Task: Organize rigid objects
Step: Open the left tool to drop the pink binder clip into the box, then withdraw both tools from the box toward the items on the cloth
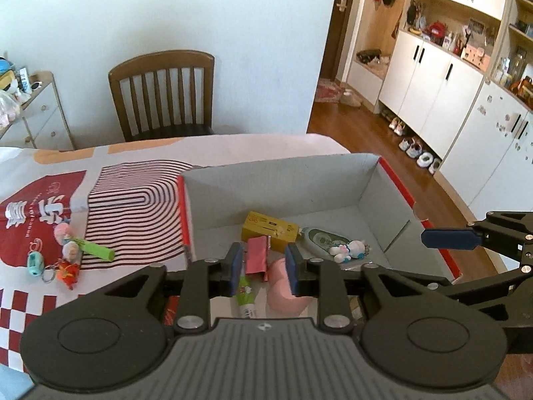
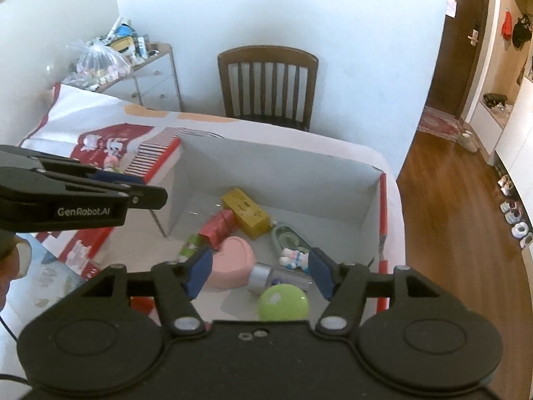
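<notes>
An open cardboard box (image 1: 333, 180) (image 2: 299, 180) with red edges stands on the table. Inside lie a yellow box (image 1: 266, 230) (image 2: 246, 211), a red packet (image 1: 256, 256) (image 2: 218, 225), a pink heart case (image 1: 283, 286) (image 2: 231, 263), a small white figure (image 1: 348, 250) (image 2: 294, 258), a green ball (image 2: 283, 301) and a silver cylinder (image 2: 279, 278). My left gripper (image 1: 263, 271) is open and empty above the box. My right gripper (image 2: 260, 275) is open and empty above the pink case and the ball.
On the patterned tablecloth (image 1: 133, 196) left of the box lie a green stick (image 1: 95, 248), a teal keychain (image 1: 35, 263) and small figures (image 1: 66, 270). A wooden chair (image 1: 163, 96) stands behind the table. White cupboards (image 1: 443, 76) line the right wall.
</notes>
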Demonstrator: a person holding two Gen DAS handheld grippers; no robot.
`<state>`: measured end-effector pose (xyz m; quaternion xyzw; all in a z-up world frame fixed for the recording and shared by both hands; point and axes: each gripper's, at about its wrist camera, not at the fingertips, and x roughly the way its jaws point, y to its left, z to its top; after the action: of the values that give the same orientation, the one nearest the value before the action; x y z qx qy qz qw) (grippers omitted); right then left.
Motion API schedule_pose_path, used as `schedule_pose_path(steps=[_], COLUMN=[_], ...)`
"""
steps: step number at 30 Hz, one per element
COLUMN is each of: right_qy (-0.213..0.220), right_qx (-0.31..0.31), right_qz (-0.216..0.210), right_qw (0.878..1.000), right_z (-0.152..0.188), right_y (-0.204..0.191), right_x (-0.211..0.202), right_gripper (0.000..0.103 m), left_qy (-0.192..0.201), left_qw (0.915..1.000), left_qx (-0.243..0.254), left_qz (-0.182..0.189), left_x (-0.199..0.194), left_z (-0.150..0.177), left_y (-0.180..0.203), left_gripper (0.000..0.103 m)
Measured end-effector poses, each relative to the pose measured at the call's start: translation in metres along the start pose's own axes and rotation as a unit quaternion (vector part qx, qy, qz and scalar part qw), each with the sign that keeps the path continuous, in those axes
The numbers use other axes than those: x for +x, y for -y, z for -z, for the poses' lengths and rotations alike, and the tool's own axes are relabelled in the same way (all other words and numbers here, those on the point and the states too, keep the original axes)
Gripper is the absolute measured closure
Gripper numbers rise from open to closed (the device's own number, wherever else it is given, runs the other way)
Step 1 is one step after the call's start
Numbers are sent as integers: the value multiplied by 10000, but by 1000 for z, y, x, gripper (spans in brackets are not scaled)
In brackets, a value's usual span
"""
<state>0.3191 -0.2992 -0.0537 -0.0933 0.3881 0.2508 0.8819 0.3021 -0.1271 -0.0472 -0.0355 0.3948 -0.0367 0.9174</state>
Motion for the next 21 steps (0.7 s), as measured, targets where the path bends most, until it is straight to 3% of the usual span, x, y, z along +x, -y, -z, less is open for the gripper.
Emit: schedule_pose_path(steps=[3,10,14,19,21], right_qy=[43,144,333,459,520], right_qx=[-81,-61,-117,-123,-129], right_qz=[-42,-195,-333,-463,-548], right_qw=[9999,9997,9988,9978,9971], right_z=[-1,-1,-2,-5,-7], right_y=[-10,-35,-54,-83,-96], right_x=[-6,-19,-27,-24,-23], right_gripper=[37,29,16,11,4], left_qy=[135,352,472,499,496], left_qw=[9999,9993,9988,9985,9985], left_qx=[7,10,-25,-104,-129], left_qz=[29,143,154,217,203], left_x=[-13,-45,-61,-73,-76], left_z=[5,21,32,40,43], left_y=[-8,-34,-56,-89,-104], left_gripper=[40,35,29,28,23])
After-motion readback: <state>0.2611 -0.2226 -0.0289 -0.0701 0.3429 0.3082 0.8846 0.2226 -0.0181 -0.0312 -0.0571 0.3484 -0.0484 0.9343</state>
